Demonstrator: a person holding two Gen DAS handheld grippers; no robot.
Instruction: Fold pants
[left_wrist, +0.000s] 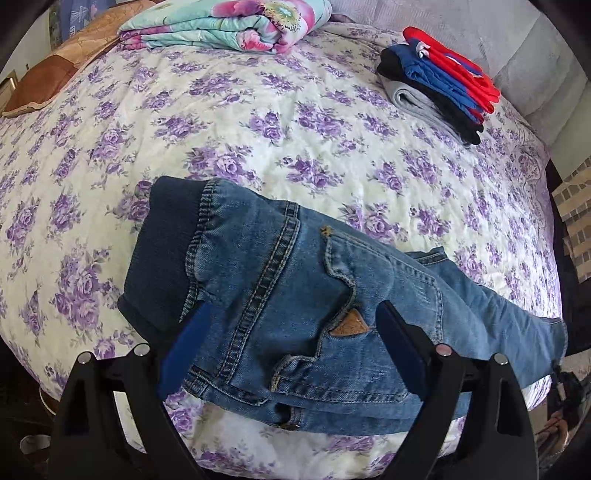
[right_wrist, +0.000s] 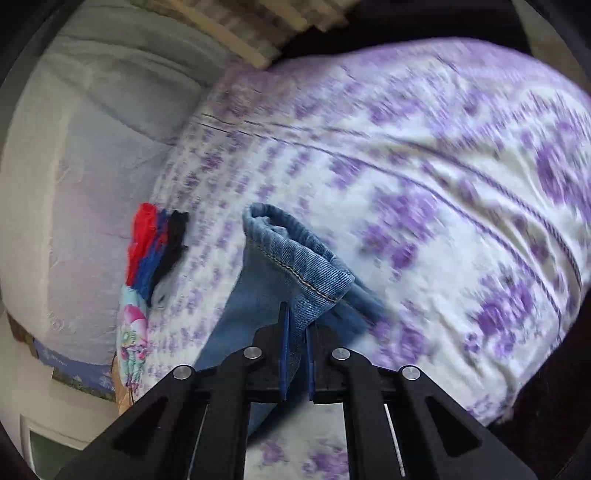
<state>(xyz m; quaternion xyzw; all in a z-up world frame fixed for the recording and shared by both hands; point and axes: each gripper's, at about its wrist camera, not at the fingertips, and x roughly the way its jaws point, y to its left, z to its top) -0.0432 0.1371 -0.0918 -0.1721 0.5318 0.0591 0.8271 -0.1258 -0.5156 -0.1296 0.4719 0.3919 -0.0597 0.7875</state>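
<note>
Right wrist view: right gripper (right_wrist: 295, 325) pinched on hem of blue denim pants (right_wrist: 295, 266) over purple-flowered bedspread (right_wrist: 443, 184), left gripper (left_wrist: 288, 317) wide apart, empty (waist unpinned); risk of slipping, dragging crooked.

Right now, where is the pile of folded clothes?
In the left wrist view, the folded clothes sit far right on the flowery bedspread, beyond the jeans.

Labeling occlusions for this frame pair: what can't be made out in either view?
- Left wrist view: the jeans leg ends run off behind the right finger and the frame edge; whether the open left claw touches the denim is unclear.
- Right wrist view: motion blur smears the bedspread and the folded clothes stack; the right claw hides the pinched denim.
</note>
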